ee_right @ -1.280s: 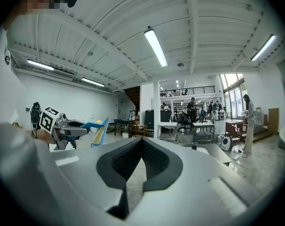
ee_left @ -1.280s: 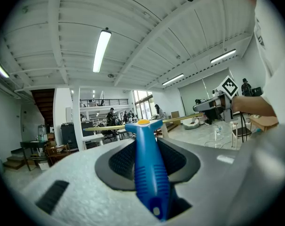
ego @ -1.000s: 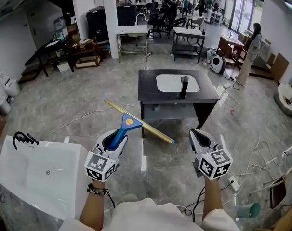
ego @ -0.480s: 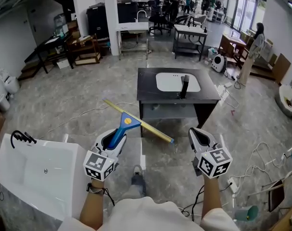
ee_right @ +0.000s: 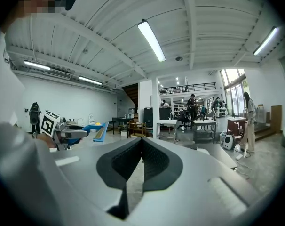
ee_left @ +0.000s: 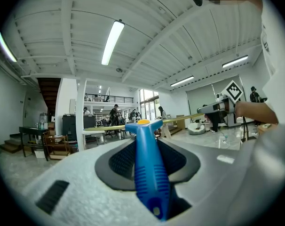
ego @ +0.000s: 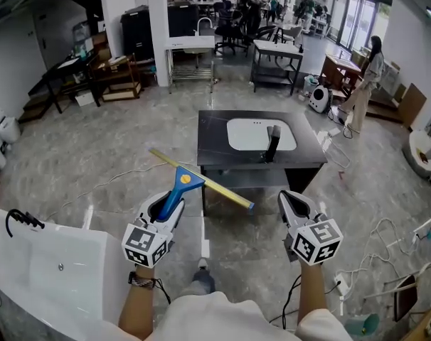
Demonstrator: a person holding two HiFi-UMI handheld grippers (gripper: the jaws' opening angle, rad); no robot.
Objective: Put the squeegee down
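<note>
Left gripper [ego: 169, 201] jaws are clamped on the blue handle of the squeegee [ego: 188, 179], which is held in the air just short of the dark tabletop [ego: 214, 139], its yellow blade crossing the tabletop's near-left corner. Right gripper [ego: 292, 203] jaws are closed on nothing, before the near-right corner. Markings: square black-and-white codes on both gripper cubes. Versus a second ago the tabletop is nearer, the white basin [ego: 52, 275] sits further down-left of it, and the grip is unchanged.

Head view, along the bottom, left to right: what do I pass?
White rectangular basin → left tongs shut on the blue-handled, yellow-bladed squeegee → right tongs → teal cup-shaped object on the floor.
</note>
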